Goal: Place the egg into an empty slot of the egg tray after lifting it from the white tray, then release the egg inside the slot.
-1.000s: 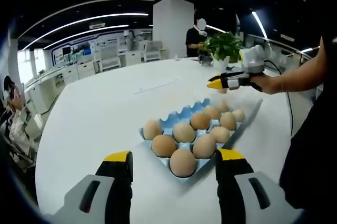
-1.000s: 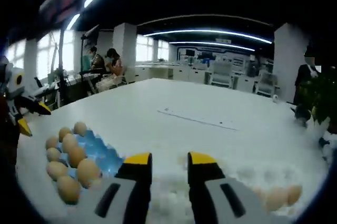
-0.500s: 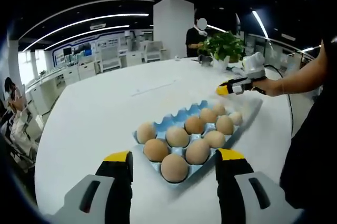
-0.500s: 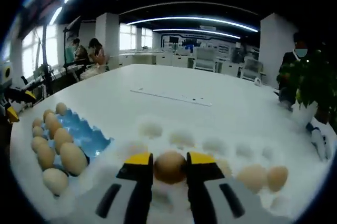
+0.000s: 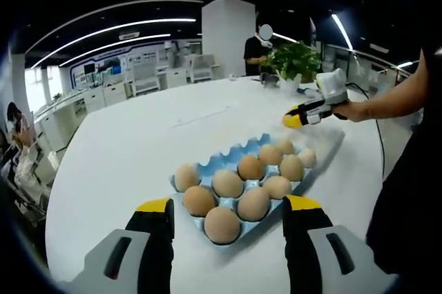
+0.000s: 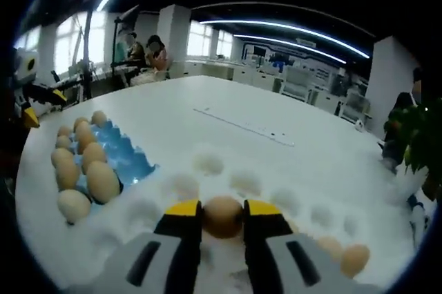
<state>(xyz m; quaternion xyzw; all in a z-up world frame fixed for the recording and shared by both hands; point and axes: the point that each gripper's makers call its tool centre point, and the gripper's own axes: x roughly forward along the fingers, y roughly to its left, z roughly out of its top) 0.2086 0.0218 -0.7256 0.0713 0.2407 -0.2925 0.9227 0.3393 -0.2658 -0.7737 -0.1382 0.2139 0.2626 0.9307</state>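
My right gripper (image 6: 222, 210) is shut on a brown egg (image 6: 222, 216) just over the white tray (image 6: 207, 164), which has round hollows. Two more eggs (image 6: 353, 259) lie in that tray at lower right. To the left lies the blue egg tray (image 6: 132, 164), with several eggs in its far rows and bare slots on the side next to the white tray. In the left gripper view the blue egg tray (image 5: 228, 161) sits ahead of my open left gripper (image 5: 228, 205). Beyond it a hand holds the right gripper (image 5: 304, 113) over the white tray (image 5: 330, 143).
Everything rests on a large white round table (image 5: 138, 142). A potted plant (image 5: 295, 59) stands at its far edge, with a person (image 5: 257, 47) behind it. Seated people (image 6: 141, 56) and desks are in the background. The left gripper (image 6: 27, 101) shows at the far left.
A second ago the right gripper's jaws stood apart with nothing between them; they have since shut on the egg. The left gripper view has shifted slightly, so the blue tray appears lower and further left.
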